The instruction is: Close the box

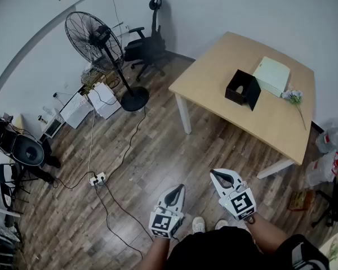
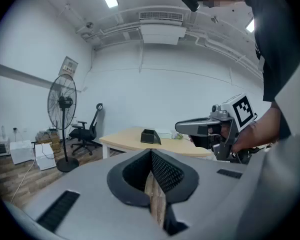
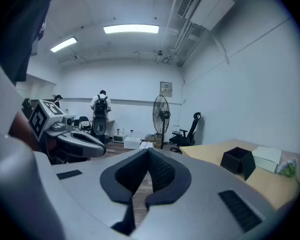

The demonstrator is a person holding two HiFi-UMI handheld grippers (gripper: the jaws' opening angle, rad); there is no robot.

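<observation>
The black box (image 1: 239,86) stands open on the wooden table (image 1: 214,72) at the upper right, its lid flap (image 1: 253,94) hanging down at the near side. It also shows far off as the box (image 2: 150,136) in the left gripper view and the box (image 3: 236,160) in the right gripper view. Both grippers are held low over the wood floor, well short of the table. My left gripper (image 1: 180,188) is shut with nothing in it, its pads meeting at the tip (image 2: 151,152). My right gripper (image 1: 214,174) is shut and empty too (image 3: 149,152).
A white box (image 1: 272,75) and a small flower sprig (image 1: 293,97) lie on the table beside the black box. A standing fan (image 1: 98,38), an office chair (image 1: 147,46), floor cables with a power strip (image 1: 97,179) and white cases (image 1: 104,101) are at left. Plastic bottles (image 1: 333,148) stand at right.
</observation>
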